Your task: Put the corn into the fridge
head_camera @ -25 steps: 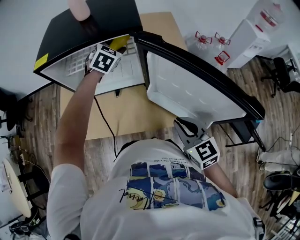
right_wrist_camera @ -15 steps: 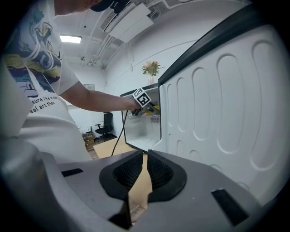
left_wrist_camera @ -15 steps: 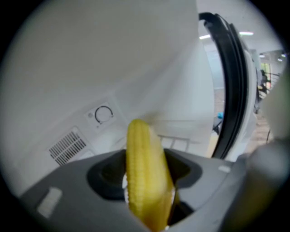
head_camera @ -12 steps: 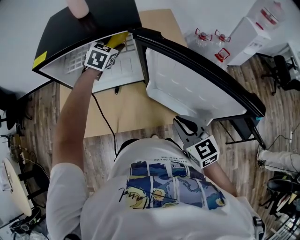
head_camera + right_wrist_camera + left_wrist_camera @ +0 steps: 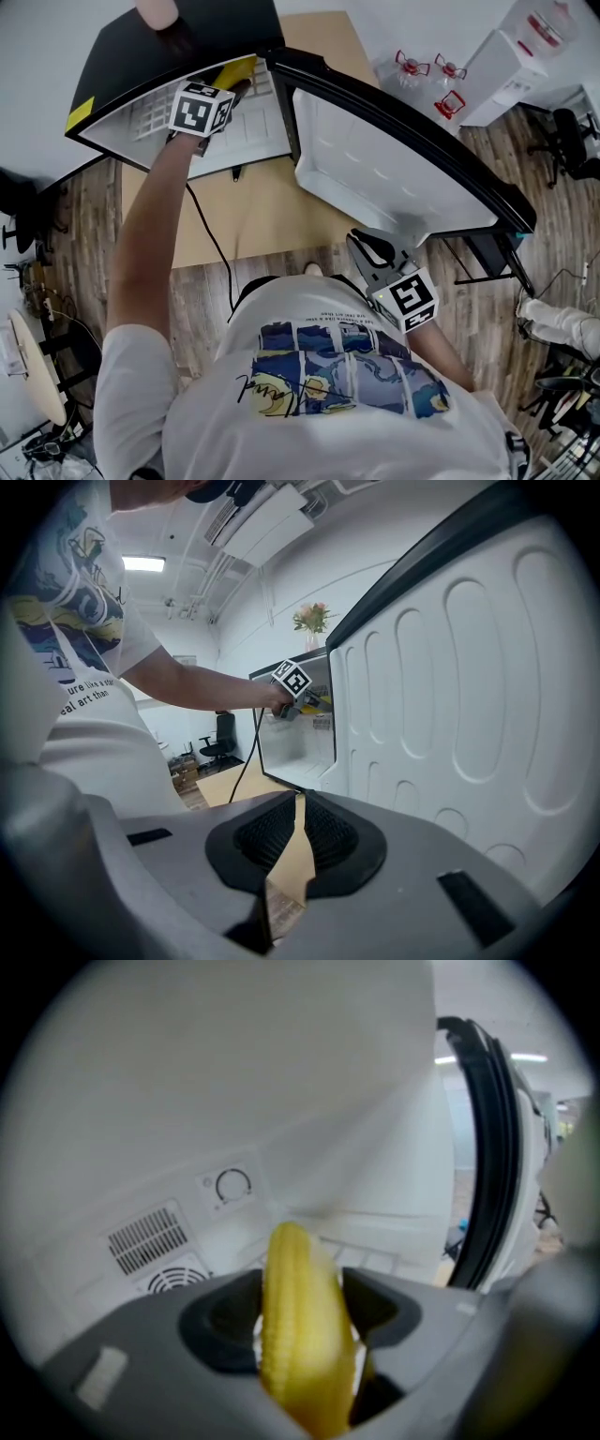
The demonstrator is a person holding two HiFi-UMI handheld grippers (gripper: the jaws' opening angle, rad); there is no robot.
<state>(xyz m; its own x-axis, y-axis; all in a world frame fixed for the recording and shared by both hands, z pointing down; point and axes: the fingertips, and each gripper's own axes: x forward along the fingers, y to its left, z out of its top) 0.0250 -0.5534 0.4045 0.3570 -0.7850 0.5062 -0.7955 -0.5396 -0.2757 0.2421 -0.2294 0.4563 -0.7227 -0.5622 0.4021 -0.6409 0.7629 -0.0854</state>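
Observation:
The yellow corn (image 5: 295, 1354) lies lengthwise between the pads of my left gripper (image 5: 302, 1283), inside the fridge (image 5: 187, 37) and pointing at its white back wall. The jaws have just been opening, and thin white slivers show on both sides of the cob. From above, the corn (image 5: 230, 73) and left gripper (image 5: 234, 84) sit over the wire shelf (image 5: 155, 117). My right gripper (image 5: 361, 248) hangs shut and empty below the open door (image 5: 394, 178). The right gripper view also shows the right gripper (image 5: 298, 803), the door (image 5: 469, 667) and the far left gripper (image 5: 305, 700).
A dial (image 5: 232, 1185) and a vent (image 5: 145, 1234) are on the fridge's back wall. The fridge stands on a tan board (image 5: 253, 220) with a black cable (image 5: 211, 244) across it. Water bottles (image 5: 412, 80) and a white cabinet (image 5: 525, 47) stand at the right.
My left gripper has rolled a little and edged further into the fridge with the corn. The right gripper has stayed where it was.

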